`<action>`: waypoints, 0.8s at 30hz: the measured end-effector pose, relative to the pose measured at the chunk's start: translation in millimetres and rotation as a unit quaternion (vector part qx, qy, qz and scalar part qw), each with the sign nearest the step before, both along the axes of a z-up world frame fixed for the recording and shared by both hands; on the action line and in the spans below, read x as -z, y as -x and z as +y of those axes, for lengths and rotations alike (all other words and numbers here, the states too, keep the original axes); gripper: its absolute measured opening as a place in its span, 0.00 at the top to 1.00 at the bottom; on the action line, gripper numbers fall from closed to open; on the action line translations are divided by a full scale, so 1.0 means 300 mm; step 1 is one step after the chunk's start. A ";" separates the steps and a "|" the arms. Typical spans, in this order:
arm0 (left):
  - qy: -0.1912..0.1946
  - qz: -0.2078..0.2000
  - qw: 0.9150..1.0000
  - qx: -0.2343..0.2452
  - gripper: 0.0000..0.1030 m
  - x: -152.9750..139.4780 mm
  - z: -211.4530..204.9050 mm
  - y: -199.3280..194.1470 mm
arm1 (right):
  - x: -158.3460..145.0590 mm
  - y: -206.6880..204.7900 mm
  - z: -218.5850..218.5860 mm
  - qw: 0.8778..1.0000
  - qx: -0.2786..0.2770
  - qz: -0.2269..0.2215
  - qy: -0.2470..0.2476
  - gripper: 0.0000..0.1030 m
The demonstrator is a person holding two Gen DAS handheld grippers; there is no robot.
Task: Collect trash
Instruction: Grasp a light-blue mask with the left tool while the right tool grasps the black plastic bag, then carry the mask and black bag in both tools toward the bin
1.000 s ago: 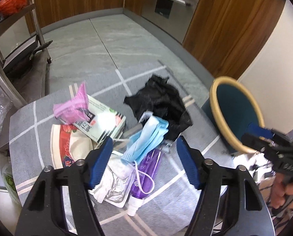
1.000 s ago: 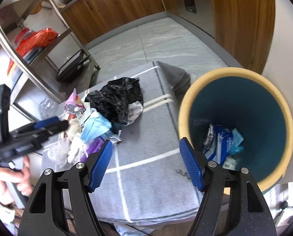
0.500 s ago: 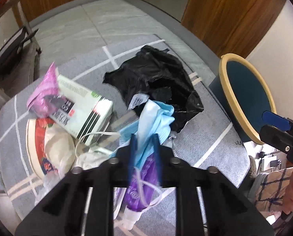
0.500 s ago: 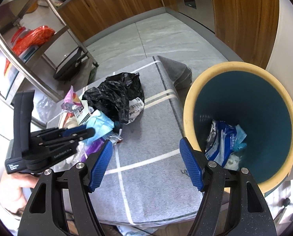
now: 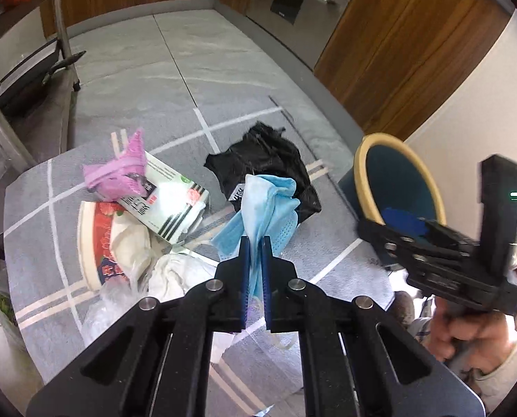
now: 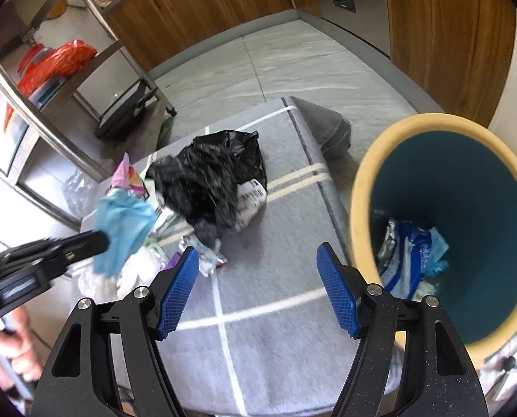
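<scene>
Meanwhile, the left gripper [image 5: 255, 243] had its fingers clamped on the blue face mask [image 5: 265, 205], lifted above the desk [image 6: 279, 285]. Beside the teal bin [image 6: 362, 187], the right gripper [image 6: 258, 278] hung with fingers apart, empty.

Left wrist view looks steeply down along its fingers, close over the grey cloth [image 5: 327, 243], facing the trash pile; bin [image 5: 362, 166] at 3 o'clock. Right wrist view also tilts down, close over the cloth's near edge, bin [image 6: 362, 180] at 3 o'clock. Both views share the cloth, the black bag [image 5: 268, 160] and the bin.
</scene>
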State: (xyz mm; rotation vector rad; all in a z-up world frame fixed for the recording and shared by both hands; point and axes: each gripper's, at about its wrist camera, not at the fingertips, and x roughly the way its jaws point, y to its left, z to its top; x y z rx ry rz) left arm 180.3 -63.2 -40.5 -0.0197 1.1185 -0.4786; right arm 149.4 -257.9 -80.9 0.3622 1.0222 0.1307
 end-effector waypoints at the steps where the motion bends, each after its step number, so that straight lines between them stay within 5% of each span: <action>1: 0.007 -0.004 1.000 -0.006 0.94 -0.022 0.013 0.001 | 0.005 -0.012 0.006 1.000 -0.002 0.000 -0.001 0.31; 8: 0.047 -0.029 0.998 -0.033 0.94 -0.131 0.062 -0.019 | 0.074 -0.101 0.068 1.000 -0.015 0.007 -0.006 0.34; 14: 0.059 -0.031 0.997 -0.025 0.94 -0.149 0.040 -0.020 | 0.138 -0.152 0.101 1.000 -0.020 0.020 -0.008 0.55; 15: 0.060 -0.033 0.997 -0.026 0.94 -0.152 0.040 -0.020 | 0.149 -0.155 0.105 0.999 -0.022 0.023 -0.011 0.67; 16: 0.061 -0.034 0.997 -0.027 0.94 -0.157 0.040 -0.020 | 0.155 -0.156 0.109 0.999 -0.022 0.025 -0.012 0.69; 24: 0.067 -0.062 0.995 -0.038 0.94 -0.214 0.042 -0.028 | 0.070 -0.110 0.080 1.000 -0.016 -0.012 -0.020 0.77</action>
